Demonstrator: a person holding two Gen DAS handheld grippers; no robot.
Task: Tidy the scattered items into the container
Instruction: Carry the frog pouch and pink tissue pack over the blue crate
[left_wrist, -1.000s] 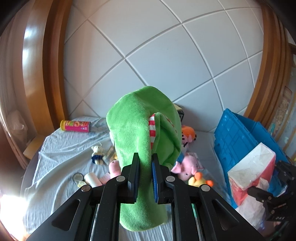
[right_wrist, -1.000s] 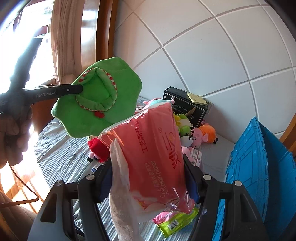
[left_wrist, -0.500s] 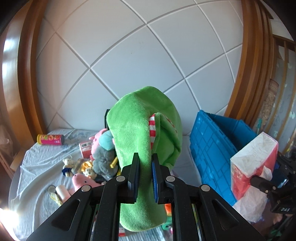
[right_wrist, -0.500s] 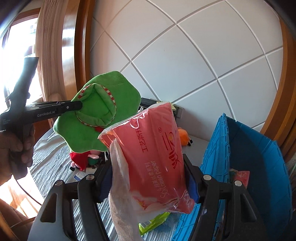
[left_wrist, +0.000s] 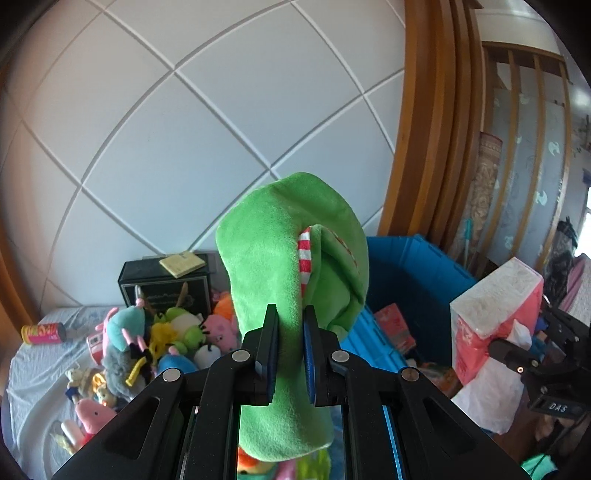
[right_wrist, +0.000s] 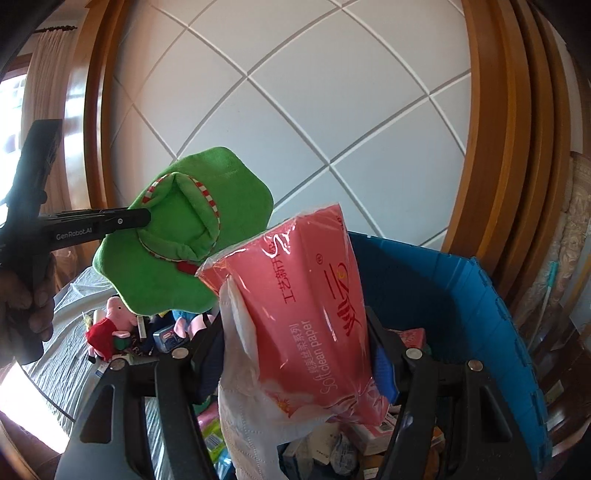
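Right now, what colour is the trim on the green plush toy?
Red and white stripes on the green plush toy, clearest in the right wrist view.

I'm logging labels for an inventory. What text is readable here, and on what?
"Soft clean paper", beside Chinese characters: pink tissue pack.
"GenRobot.AI": left hand-held gripper.
"DAS": right hand-held gripper.
Black box and snack can print: too blurred.

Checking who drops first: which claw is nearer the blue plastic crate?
Right. The right claw hangs over the blue plastic crate; the left claw sits beside it over the toys.
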